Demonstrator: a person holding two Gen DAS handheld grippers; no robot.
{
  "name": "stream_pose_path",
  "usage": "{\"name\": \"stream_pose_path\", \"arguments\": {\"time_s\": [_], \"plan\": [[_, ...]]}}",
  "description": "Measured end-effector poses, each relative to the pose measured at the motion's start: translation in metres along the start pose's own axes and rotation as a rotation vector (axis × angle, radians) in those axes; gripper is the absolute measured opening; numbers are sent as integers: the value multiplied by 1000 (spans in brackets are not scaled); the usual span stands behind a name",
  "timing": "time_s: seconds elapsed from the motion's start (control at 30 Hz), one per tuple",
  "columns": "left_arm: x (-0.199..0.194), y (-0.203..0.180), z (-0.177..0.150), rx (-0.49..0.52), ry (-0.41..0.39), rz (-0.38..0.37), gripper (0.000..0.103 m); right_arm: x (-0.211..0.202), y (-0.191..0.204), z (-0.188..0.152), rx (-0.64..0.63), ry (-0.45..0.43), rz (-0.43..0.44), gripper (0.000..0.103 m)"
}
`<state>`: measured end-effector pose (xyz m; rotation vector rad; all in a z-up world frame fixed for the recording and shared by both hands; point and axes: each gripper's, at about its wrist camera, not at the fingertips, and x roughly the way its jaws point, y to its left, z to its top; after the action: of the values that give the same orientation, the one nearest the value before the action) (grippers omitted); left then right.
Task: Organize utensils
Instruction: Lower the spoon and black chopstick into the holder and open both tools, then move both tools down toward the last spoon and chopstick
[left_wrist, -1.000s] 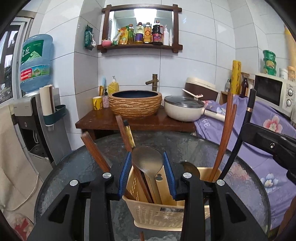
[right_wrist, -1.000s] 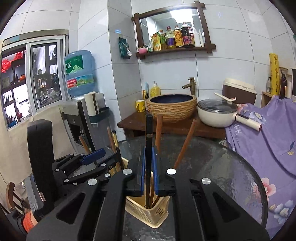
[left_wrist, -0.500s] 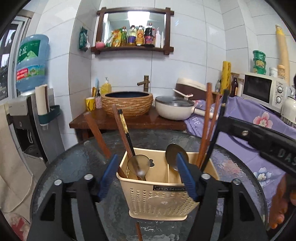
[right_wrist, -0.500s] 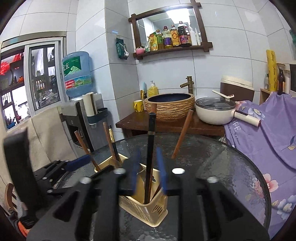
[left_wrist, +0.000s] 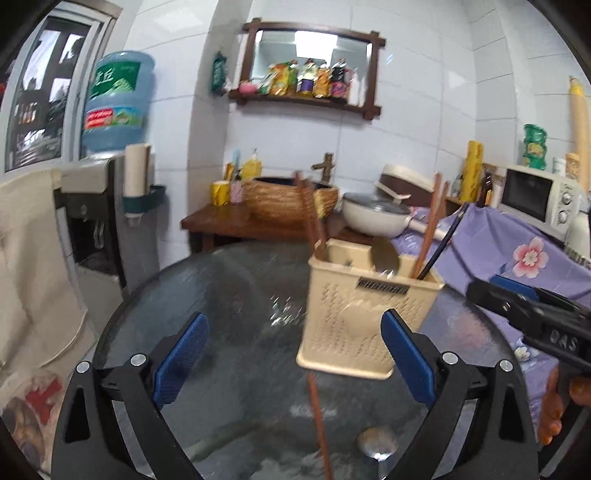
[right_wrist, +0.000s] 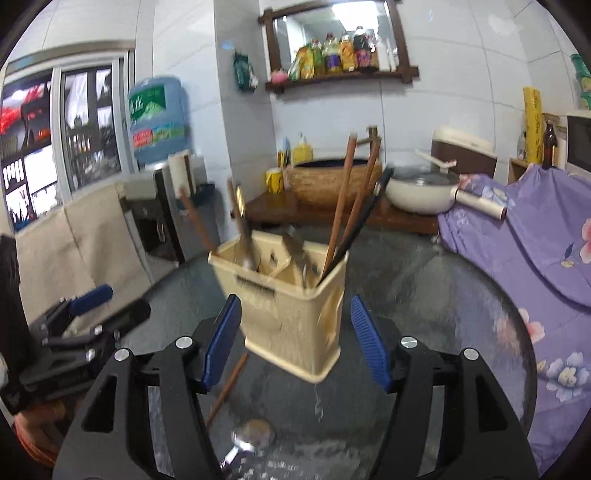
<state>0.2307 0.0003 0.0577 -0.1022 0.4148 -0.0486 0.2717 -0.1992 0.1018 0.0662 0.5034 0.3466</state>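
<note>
A beige perforated utensil basket (left_wrist: 365, 310) (right_wrist: 291, 306) stands on the round glass table (left_wrist: 229, 295). It holds brown chopsticks (right_wrist: 341, 206), a black chopstick (left_wrist: 441, 242) and metal spoons (left_wrist: 384, 254). One brown chopstick (left_wrist: 317, 413) (right_wrist: 225, 387) and a metal spoon (left_wrist: 376, 441) (right_wrist: 251, 435) lie on the glass in front of it. My left gripper (left_wrist: 295, 350) is open and empty, pulled back from the basket. My right gripper (right_wrist: 295, 339) is open and empty, just before the basket; it also shows at the right of the left wrist view (left_wrist: 528, 317).
Behind the table stands a wooden counter (left_wrist: 236, 221) with a woven basin (left_wrist: 288, 201) and a white pot (left_wrist: 376, 218). A water dispenser (left_wrist: 99, 206) is at the left. A purple flowered cloth (right_wrist: 535, 236) and a microwave (left_wrist: 535, 199) are at the right.
Both grippers have opened and drawn back from the basket. The right let go of the black chopstick, which now stands in the basket. The left let go of the spoon.
</note>
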Motion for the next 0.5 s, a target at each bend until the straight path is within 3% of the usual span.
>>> {"name": "stream_pose_path", "arguments": {"time_s": [0.13,0.4,0.5], "plan": [[2,19,-25,-58,82,33,93,14,7,-34,0,107,-17,72],[9,45,-62,-112,199,95,93,48,14,-91,58,318,-26,72],[12,47,-72,-115,227,95,93,55,22,-102,55,360,-22,72]]}}
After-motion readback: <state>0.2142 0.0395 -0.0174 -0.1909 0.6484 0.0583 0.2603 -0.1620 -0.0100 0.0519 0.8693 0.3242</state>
